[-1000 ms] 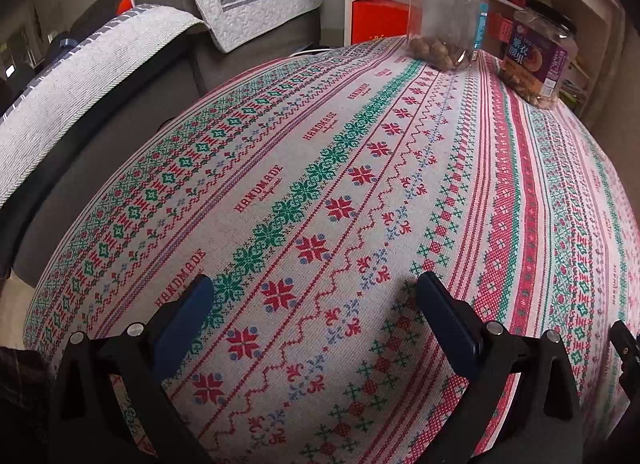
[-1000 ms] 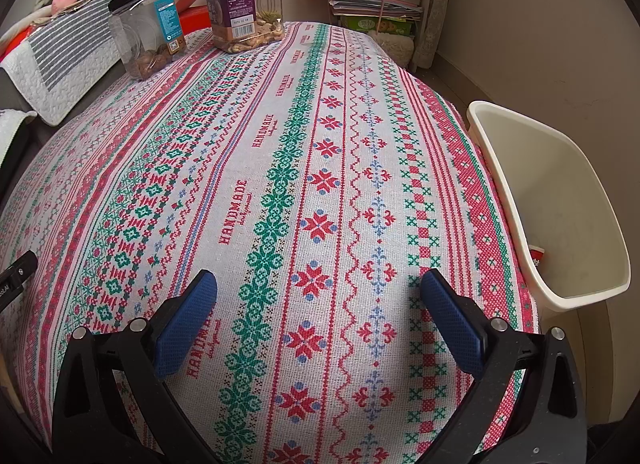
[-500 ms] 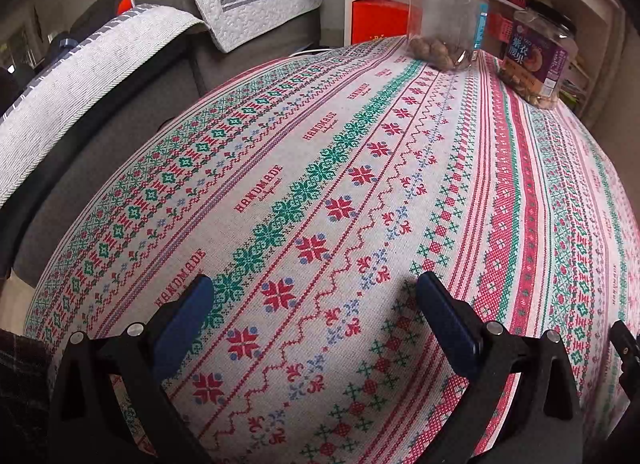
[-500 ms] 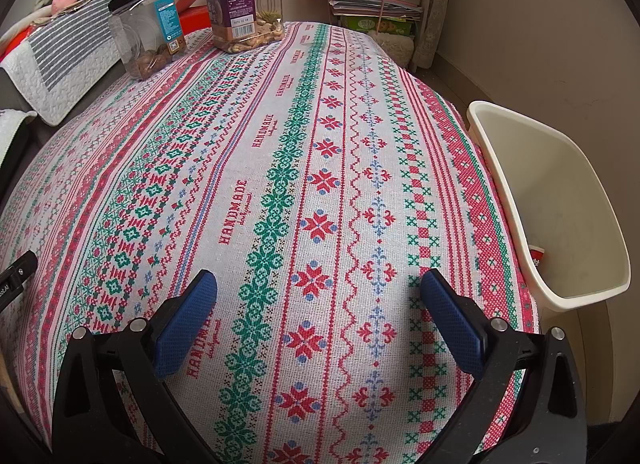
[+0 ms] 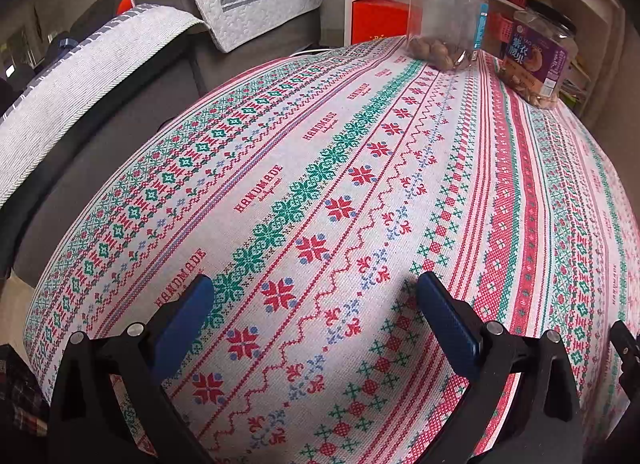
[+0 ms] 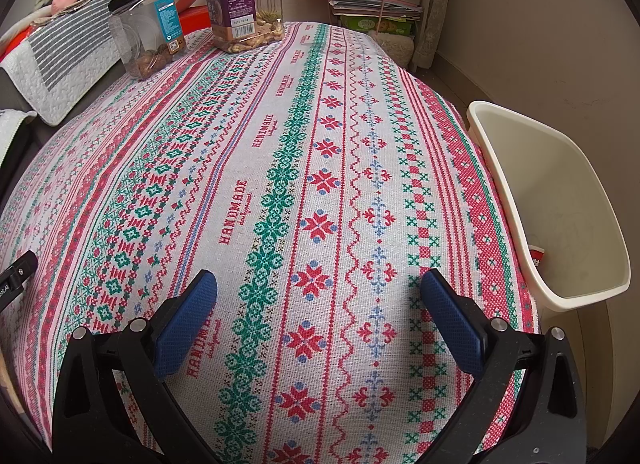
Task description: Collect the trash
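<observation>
Both grippers are held wide open and empty above the near edge of a cloth-covered table.

The left gripper point(image 5: 310, 296) and the right gripper point(image 6: 318, 290) are each spread to full width with nothing between the blue pads, over the patterned tablecloth point(image 6: 280, 168). A cream waste bin point(image 6: 560, 200) is seen just beside the table's right edge, its rim near the level of the cloth; a small red-and-white scrap point(image 6: 537, 254) lies inside it. Two black-lidded plastic jars are set at the far edge: a nut jar with a blue label point(image 6: 148, 32) and a purple-labelled nut jar point(image 6: 244, 0). A grey sofa point(image 5: 120, 104) runs along the left edge.
</observation>
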### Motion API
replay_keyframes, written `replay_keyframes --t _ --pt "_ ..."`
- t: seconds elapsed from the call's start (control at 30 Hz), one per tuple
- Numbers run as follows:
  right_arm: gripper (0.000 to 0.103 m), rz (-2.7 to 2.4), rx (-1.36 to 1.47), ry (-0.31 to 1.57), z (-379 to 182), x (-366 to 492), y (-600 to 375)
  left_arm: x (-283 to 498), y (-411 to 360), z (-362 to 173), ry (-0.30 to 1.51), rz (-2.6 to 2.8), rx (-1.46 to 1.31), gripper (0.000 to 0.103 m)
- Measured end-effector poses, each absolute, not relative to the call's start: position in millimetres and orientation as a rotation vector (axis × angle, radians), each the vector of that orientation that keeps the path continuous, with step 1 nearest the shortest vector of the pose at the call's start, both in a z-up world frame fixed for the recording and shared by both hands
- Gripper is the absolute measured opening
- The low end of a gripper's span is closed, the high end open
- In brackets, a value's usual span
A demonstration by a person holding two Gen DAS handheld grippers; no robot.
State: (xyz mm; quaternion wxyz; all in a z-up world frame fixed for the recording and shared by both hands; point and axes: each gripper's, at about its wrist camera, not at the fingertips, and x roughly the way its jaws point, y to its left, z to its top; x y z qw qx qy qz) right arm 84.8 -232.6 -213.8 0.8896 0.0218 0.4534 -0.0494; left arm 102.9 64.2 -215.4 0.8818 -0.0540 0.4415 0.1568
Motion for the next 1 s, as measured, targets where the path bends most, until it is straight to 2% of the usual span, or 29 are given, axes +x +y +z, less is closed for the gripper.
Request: replay_keyframes --t 1.0 --pt "0.098 -0.103 0.046 0.942 -213.8 84.6 -232.4 104.5 64.0 -215.4 0.918 0.327 -0.112 0.098"
